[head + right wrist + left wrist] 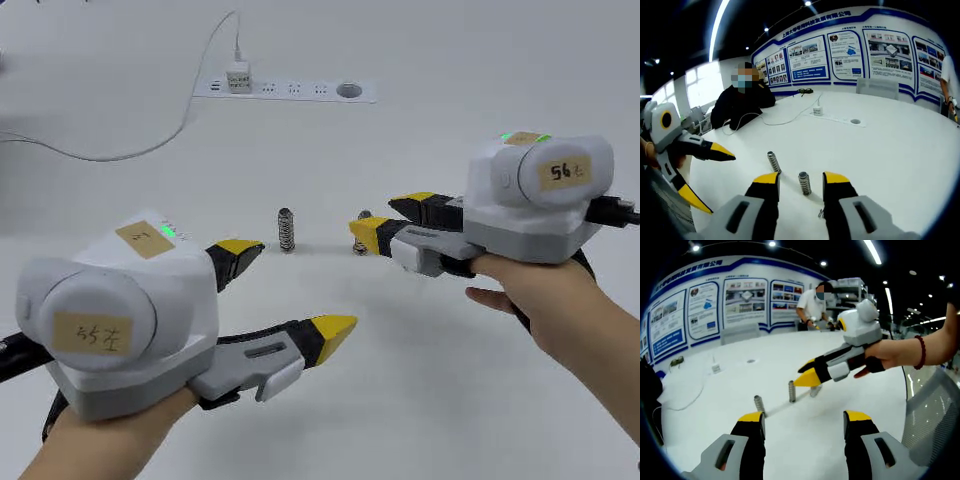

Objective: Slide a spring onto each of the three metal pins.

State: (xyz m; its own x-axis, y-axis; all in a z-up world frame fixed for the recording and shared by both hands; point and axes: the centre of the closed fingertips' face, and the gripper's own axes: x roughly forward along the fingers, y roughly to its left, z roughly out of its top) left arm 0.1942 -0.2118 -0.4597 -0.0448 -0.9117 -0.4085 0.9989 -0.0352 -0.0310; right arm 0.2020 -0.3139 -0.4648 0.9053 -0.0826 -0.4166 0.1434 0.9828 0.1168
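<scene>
The right gripper (802, 177) has its jaws parted, with an upright spring (804, 183) standing between the yellow tips. A gap shows on either side, so nothing is pinched. The jaws straddle it, probably to seat or steady it on a pin, though no pin can be seen under the coils. A tiny metal bit (820, 214), too small to name, lies on the desk just nearer that gripper.

The left gripper (804, 416) has its jaws wide apart and empty. It sits toward the near edge of the desk, likely to keep clear of the work. Just beyond its tips stands a second spring (759, 404). A third spring (791, 391) stands between that one and the right gripper.

The three form a loose row near the middle of the white desk (420, 400). All are upright, which suggests each is on a pin and the task is nearly done. At the far edge lies a power strip (285, 89) with a charger (238, 76) plugged in.
</scene>
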